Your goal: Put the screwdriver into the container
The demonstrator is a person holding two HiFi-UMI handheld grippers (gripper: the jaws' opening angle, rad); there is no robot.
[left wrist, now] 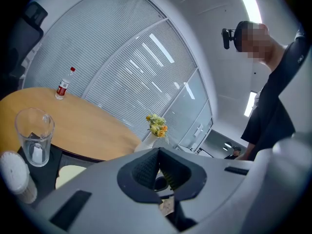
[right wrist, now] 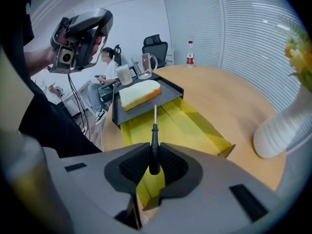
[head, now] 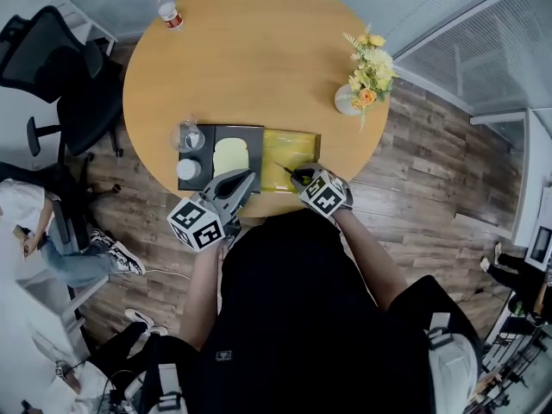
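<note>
A slim screwdriver (right wrist: pixel 154 141) with a black handle and a thin metal shaft is held in my right gripper (right wrist: pixel 154 163), which is shut on the handle. The shaft points forward over the yellow container (right wrist: pixel 197 126). In the head view, the right gripper (head: pixel 303 178) holds the screwdriver (head: pixel 285 171) above the near edge of the yellow container (head: pixel 291 134), at the front of the round wooden table (head: pixel 250 59). My left gripper (head: pixel 245 180) hovers beside it over the tray's near end. Its jaws (left wrist: pixel 158 155) are shut with nothing between them.
A black tray (head: pixel 252 132) left of the container carries a slice of bread (head: pixel 230 155), a glass mug (head: pixel 190 136) and a white cup (head: pixel 188 170). A flower vase (head: pixel 349 100) stands at the right, a bottle (head: pixel 168 11) at the far edge. An office chair (head: pixel 52 67) and a seated person (head: pixel 34 222) are at left.
</note>
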